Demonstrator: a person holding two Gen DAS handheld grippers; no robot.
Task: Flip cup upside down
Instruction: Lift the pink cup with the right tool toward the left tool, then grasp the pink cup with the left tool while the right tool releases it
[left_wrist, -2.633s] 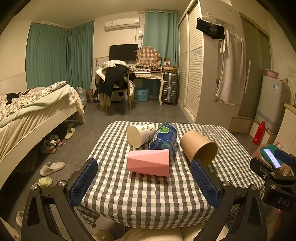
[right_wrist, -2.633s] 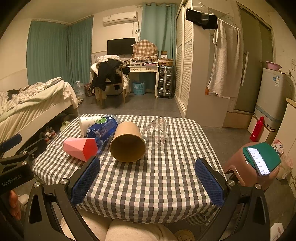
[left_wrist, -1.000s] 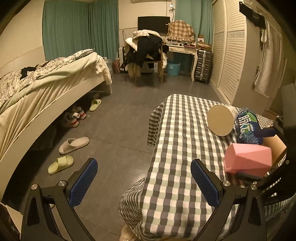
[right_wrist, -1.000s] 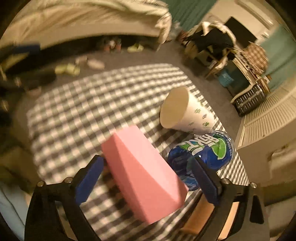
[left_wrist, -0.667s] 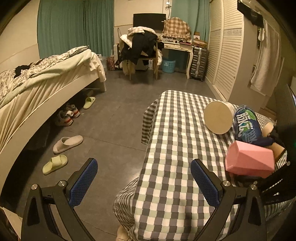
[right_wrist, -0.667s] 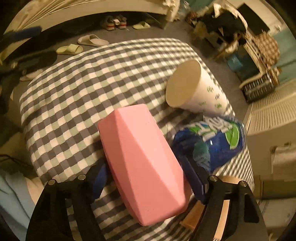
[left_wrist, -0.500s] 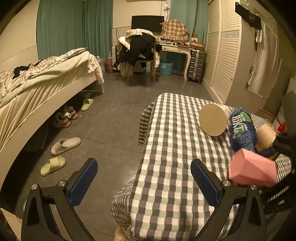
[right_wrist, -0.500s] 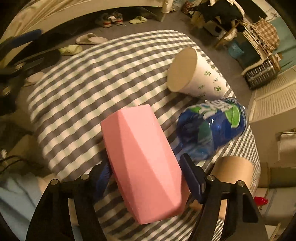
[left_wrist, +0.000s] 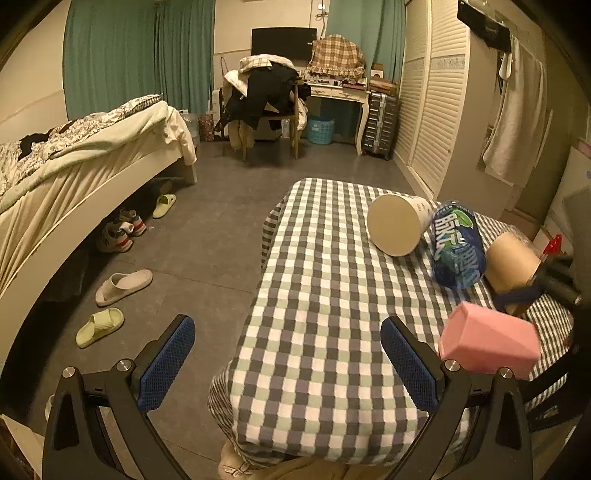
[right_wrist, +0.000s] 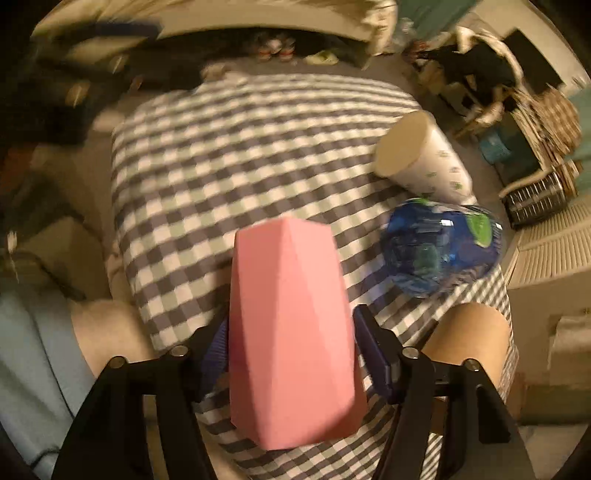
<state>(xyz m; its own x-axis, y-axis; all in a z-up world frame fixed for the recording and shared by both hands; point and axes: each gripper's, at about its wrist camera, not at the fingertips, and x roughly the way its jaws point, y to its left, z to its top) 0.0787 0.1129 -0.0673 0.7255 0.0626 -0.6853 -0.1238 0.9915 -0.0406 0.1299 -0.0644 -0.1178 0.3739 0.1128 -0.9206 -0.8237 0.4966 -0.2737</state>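
A pink faceted cup (right_wrist: 291, 332) is clamped between the blue pads of my right gripper (right_wrist: 291, 350) and held above the checked table (right_wrist: 221, 155), its narrow end pointing away from the camera. In the left wrist view the same cup (left_wrist: 487, 341) hangs tilted over the table's right side, with the right gripper (left_wrist: 532, 291) behind it. My left gripper (left_wrist: 284, 363) is open and empty, at the table's near left corner, partly over the floor.
A white paper cup (left_wrist: 397, 225), a blue cup (left_wrist: 458, 249) and a brown paper cup (left_wrist: 511, 262) lie on their sides on the checked table (left_wrist: 325, 295). A bed (left_wrist: 74, 173), slippers (left_wrist: 123, 282) and shoes lie on the floor at left.
My right gripper closed on the pink cup, lifted it off the table and turned it. The left gripper swung left, away from the cups, and stays open.
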